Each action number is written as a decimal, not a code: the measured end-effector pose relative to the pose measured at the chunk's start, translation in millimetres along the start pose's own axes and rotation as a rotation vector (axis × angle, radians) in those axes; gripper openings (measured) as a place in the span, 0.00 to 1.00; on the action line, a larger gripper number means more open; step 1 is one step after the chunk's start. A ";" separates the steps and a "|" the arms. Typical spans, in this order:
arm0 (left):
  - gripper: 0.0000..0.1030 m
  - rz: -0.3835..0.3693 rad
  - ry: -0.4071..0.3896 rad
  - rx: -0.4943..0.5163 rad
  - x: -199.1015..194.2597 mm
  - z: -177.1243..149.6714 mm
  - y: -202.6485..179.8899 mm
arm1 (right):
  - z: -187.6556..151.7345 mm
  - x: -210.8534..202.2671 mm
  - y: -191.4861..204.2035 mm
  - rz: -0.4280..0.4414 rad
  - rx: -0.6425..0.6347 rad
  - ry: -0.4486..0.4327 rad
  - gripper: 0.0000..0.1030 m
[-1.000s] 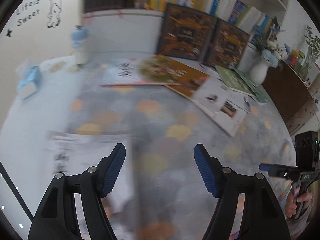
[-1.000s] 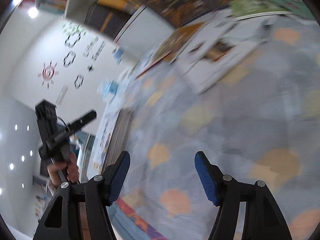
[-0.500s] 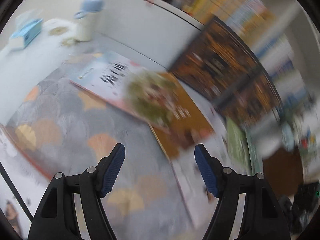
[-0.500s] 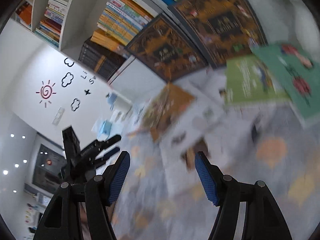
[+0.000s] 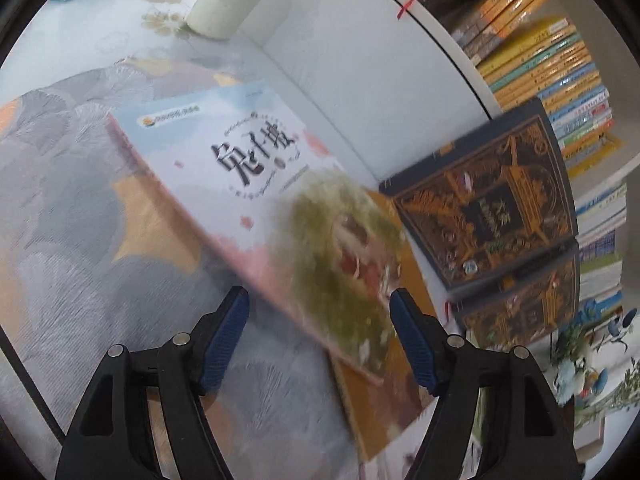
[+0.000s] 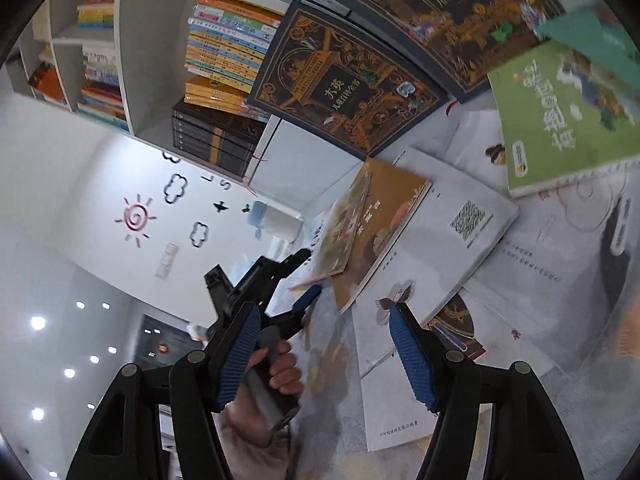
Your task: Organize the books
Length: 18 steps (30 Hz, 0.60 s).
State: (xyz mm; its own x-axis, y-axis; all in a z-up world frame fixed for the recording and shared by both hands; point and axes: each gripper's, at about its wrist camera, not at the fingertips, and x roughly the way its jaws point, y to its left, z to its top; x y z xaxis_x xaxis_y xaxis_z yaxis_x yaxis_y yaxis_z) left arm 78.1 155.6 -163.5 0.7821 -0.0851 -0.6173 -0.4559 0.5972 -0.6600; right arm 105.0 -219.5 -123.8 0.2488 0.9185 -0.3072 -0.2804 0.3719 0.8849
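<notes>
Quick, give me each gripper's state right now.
Left gripper: open, holding nothing, over the white picture book.
Right gripper: open, holding nothing, above the books on the rug.

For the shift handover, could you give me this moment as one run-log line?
stage: approach | left gripper: open, empty, above white picture book | right gripper: open, empty | books on rug: not yet gathered

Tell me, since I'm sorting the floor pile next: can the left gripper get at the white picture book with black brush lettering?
Probably yes. The left gripper stands open just before the white picture book's near edge, and nothing lies between them.
</notes>
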 end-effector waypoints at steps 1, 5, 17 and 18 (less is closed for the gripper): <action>0.69 0.002 -0.013 -0.001 1.7 1.2 -1.1 | -1.0 2.3 -7.8 0.028 0.033 0.008 0.64; 0.60 0.037 -0.066 0.013 3.9 -0.5 -6.2 | -3.8 7.2 -35.6 0.036 0.134 0.009 0.64; 0.20 0.078 -0.030 0.109 1.6 -6.6 -4.4 | -7.8 7.1 -38.5 -0.031 0.076 -0.017 0.64; 0.20 0.063 -0.013 0.090 -1.5 -9.0 -0.4 | -8.8 7.5 -37.6 -0.041 0.066 -0.018 0.64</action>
State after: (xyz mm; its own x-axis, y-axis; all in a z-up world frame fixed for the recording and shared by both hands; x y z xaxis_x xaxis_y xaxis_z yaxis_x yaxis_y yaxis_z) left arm 73.3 148.2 -166.1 0.7588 -0.0346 -0.6504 -0.4651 0.6704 -0.5782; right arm 109.3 -225.5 -162.5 0.2761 0.8998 -0.3378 -0.2082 0.3991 0.8929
